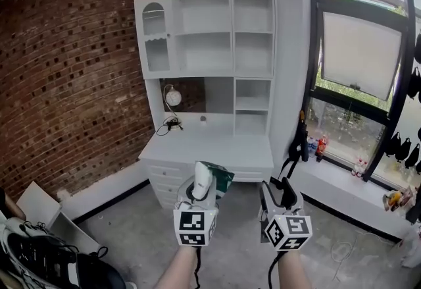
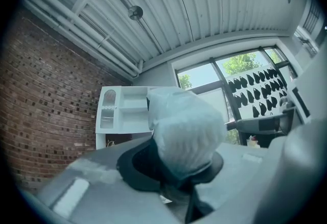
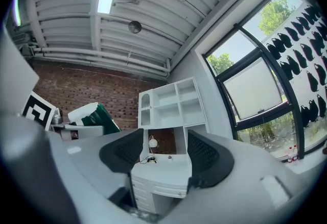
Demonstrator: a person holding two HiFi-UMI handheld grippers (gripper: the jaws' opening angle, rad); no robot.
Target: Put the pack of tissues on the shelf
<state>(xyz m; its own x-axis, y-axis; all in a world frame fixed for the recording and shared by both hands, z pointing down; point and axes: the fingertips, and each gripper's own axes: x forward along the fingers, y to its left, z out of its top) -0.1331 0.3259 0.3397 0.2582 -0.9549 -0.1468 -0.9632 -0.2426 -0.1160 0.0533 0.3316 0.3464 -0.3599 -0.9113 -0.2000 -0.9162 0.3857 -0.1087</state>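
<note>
facing me on the left is a tall red brick wall [image 1: 72,70], and on the right a big dark-framed window [image 1: 358,57] with green trees behind the glass. between them, against the pale wall, stands the white shelf [image 1: 207,31], a unit of open compartments with one arched nook at its upper left. its compartments look bare from where i stand. it rises from a white desk [image 1: 210,148] with drawers [image 1: 168,179] under the top. the floor [image 1: 131,228] is grey concrete.

my left gripper [image 1: 202,183] is out in front of me, short of the desk's front edge, and its jaws are drawn in narrow on the pack of tissues [image 1: 220,179]. the pack is white and green and sticks up out of the grip. in the left gripper view the crinkled wrapper [image 2: 184,131] fills the space between the dark pads and hides part of the shelf behind it. so the pack is in my hand, in the air, well apart from any compartment.

my right gripper [image 1: 276,194] is just beside the left one. its jaws stand wide apart with nothing between them; the right gripper view looks straight through the gap at the desk and shelf.

on the desk top sit a small round white object [image 1: 173,97] on a thin stem and a dark tangle of cable [image 1: 172,125]. a few small bottles [image 1: 321,146] stand on the window sill.
</note>
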